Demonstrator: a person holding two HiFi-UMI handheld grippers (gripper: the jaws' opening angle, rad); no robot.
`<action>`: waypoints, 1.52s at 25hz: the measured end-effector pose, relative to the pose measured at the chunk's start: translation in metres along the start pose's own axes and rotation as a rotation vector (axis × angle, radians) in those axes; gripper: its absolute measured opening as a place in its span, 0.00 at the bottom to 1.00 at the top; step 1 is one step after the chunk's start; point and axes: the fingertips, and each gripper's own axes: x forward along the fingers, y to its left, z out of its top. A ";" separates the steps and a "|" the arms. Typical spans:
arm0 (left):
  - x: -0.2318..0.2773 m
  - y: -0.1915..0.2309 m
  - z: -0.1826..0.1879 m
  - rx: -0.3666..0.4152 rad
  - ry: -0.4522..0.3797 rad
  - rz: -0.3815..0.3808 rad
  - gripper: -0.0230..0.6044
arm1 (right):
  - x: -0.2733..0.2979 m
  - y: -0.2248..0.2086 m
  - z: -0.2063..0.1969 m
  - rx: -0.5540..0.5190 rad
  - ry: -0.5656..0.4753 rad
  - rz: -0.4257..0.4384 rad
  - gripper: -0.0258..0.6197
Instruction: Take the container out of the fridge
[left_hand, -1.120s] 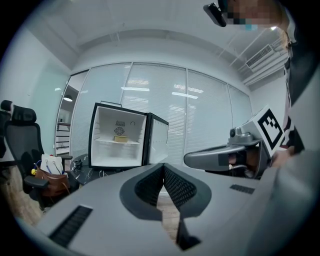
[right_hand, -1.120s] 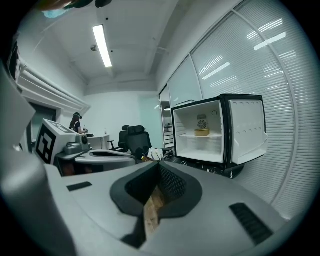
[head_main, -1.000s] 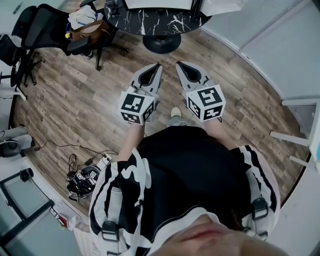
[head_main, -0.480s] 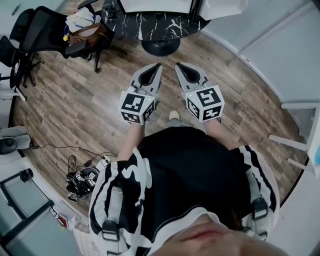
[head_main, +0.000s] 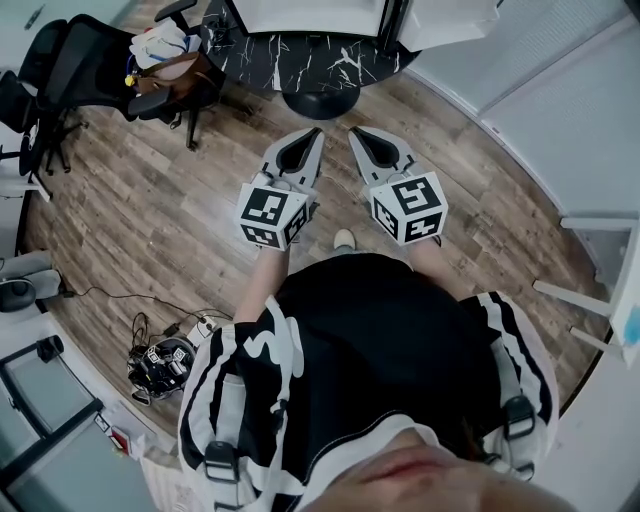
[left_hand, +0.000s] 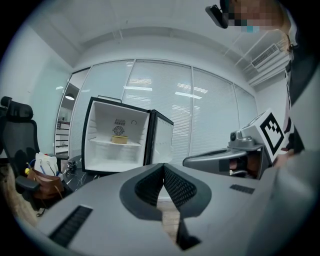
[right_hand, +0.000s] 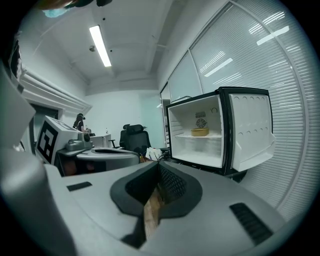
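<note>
A small white fridge (left_hand: 95, 145) stands with its door (right_hand: 252, 135) swung open on a black marbled table (head_main: 300, 55). On its upper shelf sits a low tan container (left_hand: 119, 139), also seen in the right gripper view (right_hand: 199, 132). My left gripper (head_main: 312, 136) and right gripper (head_main: 357, 134) are held side by side at waist height above the wooden floor, pointing toward the table. Both are shut with nothing between the jaws (left_hand: 163, 166) (right_hand: 159, 164). They are well short of the fridge.
A black office chair (head_main: 95, 60) with a brown bag (head_main: 175, 62) stands left of the table. Cables and a power strip (head_main: 165, 360) lie on the floor at lower left. White frame legs (head_main: 585, 295) stand at the right. Blind-covered glass walls (left_hand: 215, 110) lie behind the fridge.
The table with the fridge has come slightly nearer as the person steps forward. Both grippers stay shut and side by side.
</note>
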 end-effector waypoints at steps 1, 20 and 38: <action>0.003 0.000 0.000 0.000 -0.001 0.001 0.05 | 0.001 -0.003 0.000 0.001 0.001 0.001 0.06; 0.031 0.004 -0.005 -0.005 0.003 0.025 0.05 | 0.016 -0.032 -0.002 0.004 0.007 0.032 0.06; 0.049 0.007 0.002 0.004 -0.003 0.014 0.05 | 0.018 -0.048 0.001 0.012 0.002 0.018 0.06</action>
